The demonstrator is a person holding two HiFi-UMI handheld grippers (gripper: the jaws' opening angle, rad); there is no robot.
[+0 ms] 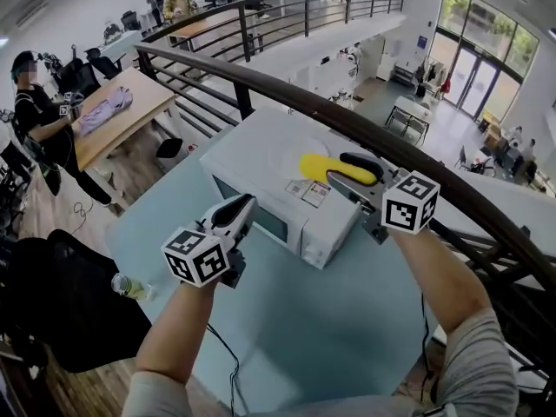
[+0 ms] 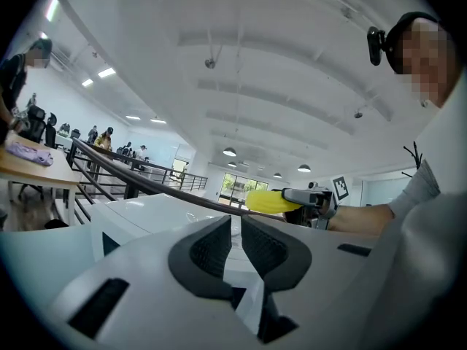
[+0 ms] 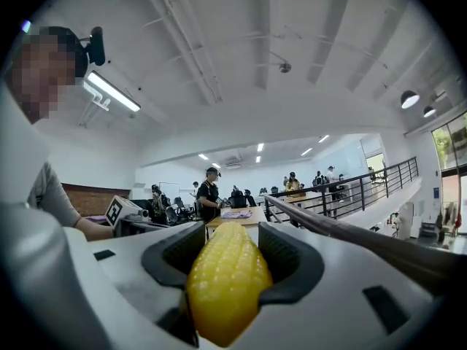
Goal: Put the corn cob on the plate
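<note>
A yellow corn cob (image 1: 326, 165) is held level just above the top of a white microwave (image 1: 261, 176), with my right gripper (image 1: 352, 174) shut on it. In the right gripper view the corn cob (image 3: 226, 283) fills the space between the two black pads. A faint white plate (image 1: 285, 151) lies on the microwave's top, right beside the cob's tip. My left gripper (image 1: 236, 211) hovers at the microwave's front left; its jaws (image 2: 236, 243) stand nearly together with nothing between them. The left gripper view shows the corn cob (image 2: 268, 200) from the side.
The microwave stands on a pale blue table (image 1: 347, 320). A dark handrail (image 1: 365, 129) runs diagonally just behind it. A water bottle (image 1: 130, 287) and a black chair (image 1: 69, 311) are at the lower left. A person (image 1: 39, 120) stands by a wooden table (image 1: 122, 111).
</note>
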